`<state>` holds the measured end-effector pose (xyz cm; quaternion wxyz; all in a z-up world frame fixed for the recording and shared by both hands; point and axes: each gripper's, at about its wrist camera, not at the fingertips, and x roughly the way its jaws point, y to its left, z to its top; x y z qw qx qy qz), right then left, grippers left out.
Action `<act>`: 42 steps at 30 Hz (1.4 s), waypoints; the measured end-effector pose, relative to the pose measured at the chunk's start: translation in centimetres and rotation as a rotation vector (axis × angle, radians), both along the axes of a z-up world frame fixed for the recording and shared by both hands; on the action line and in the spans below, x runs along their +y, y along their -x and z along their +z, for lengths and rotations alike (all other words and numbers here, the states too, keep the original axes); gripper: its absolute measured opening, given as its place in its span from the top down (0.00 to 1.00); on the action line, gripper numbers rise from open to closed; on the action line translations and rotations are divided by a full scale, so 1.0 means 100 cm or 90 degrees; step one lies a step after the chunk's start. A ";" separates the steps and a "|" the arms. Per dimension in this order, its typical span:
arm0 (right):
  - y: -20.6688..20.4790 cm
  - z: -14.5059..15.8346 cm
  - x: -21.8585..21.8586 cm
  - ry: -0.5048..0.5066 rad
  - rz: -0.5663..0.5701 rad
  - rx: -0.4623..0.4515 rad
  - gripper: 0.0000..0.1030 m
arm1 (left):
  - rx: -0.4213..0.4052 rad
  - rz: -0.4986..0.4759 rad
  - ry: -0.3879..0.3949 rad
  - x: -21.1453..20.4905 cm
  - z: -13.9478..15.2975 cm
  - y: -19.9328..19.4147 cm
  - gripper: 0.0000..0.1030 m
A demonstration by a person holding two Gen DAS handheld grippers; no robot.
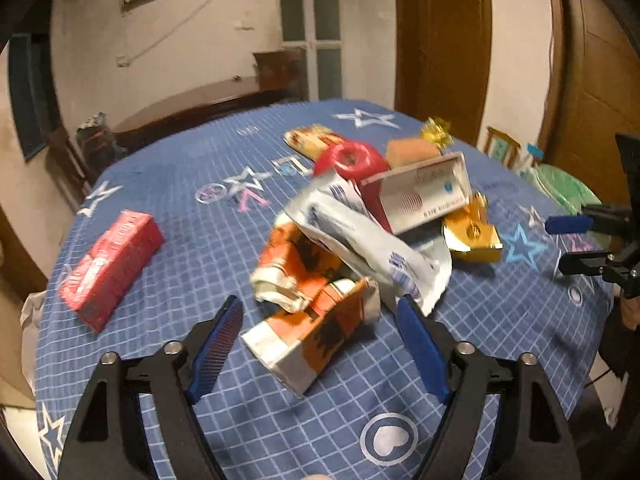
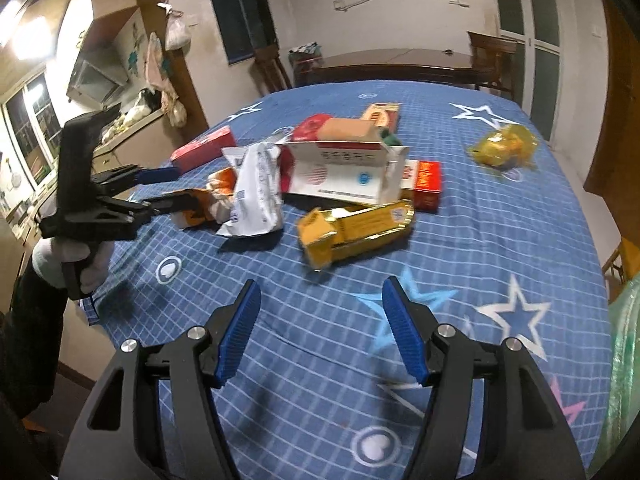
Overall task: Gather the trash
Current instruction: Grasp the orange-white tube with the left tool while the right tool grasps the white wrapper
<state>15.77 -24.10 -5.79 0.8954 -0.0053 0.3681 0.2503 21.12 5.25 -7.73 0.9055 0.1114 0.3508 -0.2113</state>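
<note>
A heap of trash lies on the blue star-patterned tablecloth (image 2: 500,240). My left gripper (image 1: 320,304) is open astride a crushed orange-and-white carton (image 1: 308,320); neither pad touches it. A crumpled white-and-blue wrapper (image 1: 360,232) drapes over the carton's far end. Behind it are a red apple (image 1: 352,160), an opened white box (image 1: 424,196) and a gold box (image 1: 472,232). My right gripper (image 2: 320,286) is open and holds nothing, just short of the gold box (image 2: 352,228). The right wrist view also shows the left gripper (image 2: 180,188) at the carton (image 2: 200,208).
A red pack (image 1: 108,268) lies apart at the left. A yellow cellophane wrapper (image 2: 504,146) sits far right, and a red-orange box (image 2: 426,184) by the white box (image 2: 344,176). A green bag (image 2: 624,360) hangs off the table's right edge. Chairs and a dark table stand behind.
</note>
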 end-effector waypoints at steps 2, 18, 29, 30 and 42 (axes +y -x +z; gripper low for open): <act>-0.003 -0.002 0.007 0.009 0.011 0.000 0.41 | 0.020 -0.014 -0.008 -0.004 -0.008 -0.005 0.45; -0.038 0.008 0.042 -0.021 0.037 -0.006 0.52 | 0.080 0.039 0.041 -0.013 -0.033 -0.007 0.91; -0.087 0.002 0.109 0.010 0.080 0.025 0.52 | 0.099 0.080 0.096 0.016 -0.032 0.006 0.92; -0.088 0.001 0.112 0.018 0.075 0.025 0.52 | 0.099 0.079 0.095 0.016 -0.032 0.006 0.91; -0.087 -0.015 0.125 0.095 0.034 -0.004 0.71 | 0.067 0.091 0.078 0.011 -0.031 0.009 0.92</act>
